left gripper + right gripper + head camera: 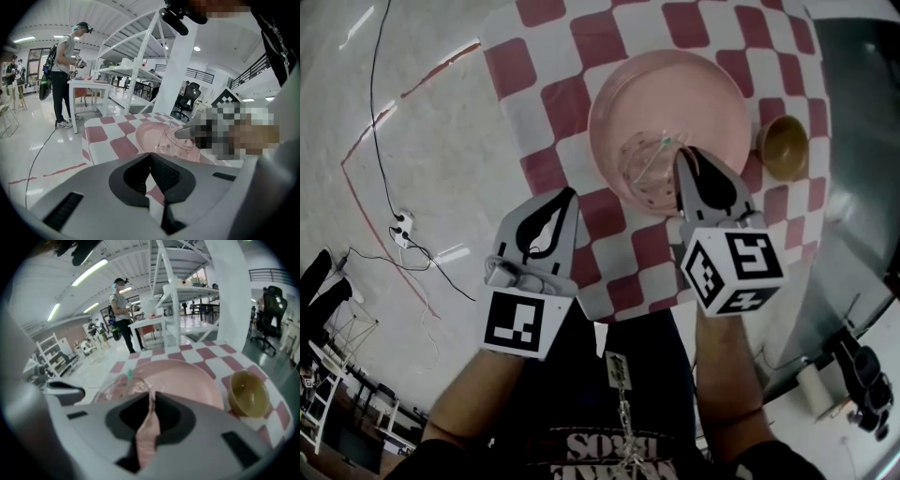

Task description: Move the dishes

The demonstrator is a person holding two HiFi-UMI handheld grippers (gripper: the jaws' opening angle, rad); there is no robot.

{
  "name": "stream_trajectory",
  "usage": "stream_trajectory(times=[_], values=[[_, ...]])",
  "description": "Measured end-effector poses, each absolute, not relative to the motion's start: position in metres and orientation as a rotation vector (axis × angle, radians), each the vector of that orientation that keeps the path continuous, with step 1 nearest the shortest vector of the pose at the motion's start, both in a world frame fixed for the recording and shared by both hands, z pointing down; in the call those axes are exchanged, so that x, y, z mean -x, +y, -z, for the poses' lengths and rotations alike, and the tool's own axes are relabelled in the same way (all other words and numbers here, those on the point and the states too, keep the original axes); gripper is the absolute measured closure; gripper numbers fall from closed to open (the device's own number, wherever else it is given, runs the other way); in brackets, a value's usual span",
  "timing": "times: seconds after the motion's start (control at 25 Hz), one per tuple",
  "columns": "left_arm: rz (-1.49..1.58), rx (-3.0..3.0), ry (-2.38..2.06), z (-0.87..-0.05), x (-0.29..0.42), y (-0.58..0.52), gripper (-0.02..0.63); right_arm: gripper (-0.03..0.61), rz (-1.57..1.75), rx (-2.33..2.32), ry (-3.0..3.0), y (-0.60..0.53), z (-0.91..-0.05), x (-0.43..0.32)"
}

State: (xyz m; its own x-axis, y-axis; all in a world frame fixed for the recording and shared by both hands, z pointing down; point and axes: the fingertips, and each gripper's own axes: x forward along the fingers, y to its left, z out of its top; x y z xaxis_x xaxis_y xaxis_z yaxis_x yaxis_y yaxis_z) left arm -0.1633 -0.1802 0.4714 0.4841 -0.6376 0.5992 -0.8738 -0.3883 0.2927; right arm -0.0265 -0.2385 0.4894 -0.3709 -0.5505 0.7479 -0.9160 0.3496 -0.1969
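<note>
Right tongs on the plate rim, ready to lift

Our left tongs point(565, 199) hang shut and empty at the near edge of the tabletop point(546, 89). Our right tongs point(151, 398) pinch the near rim of the pink plate point(675, 89), which carries a glass dish point(645, 161). We judge a slow, level lift best, lest the dish slide. The bowl point(783, 146) sits just beside the plate, so we steer clear.

Clear glass bowl point(642, 164) upright on pink plate point(675, 89), rim pinched in right tool point(685, 156), small yellow bowl point(783, 147) just beside plate
</note>
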Motion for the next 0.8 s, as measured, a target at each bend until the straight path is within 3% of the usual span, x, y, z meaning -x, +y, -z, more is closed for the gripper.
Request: stream_trajectory(times=[0.8], values=[[-0.552,-2.214,-1.161,-0.465,0.056,-0.161,0.583,0.518,-0.857,-1.352,-2.117,-0.217,-0.442,-0.076]])
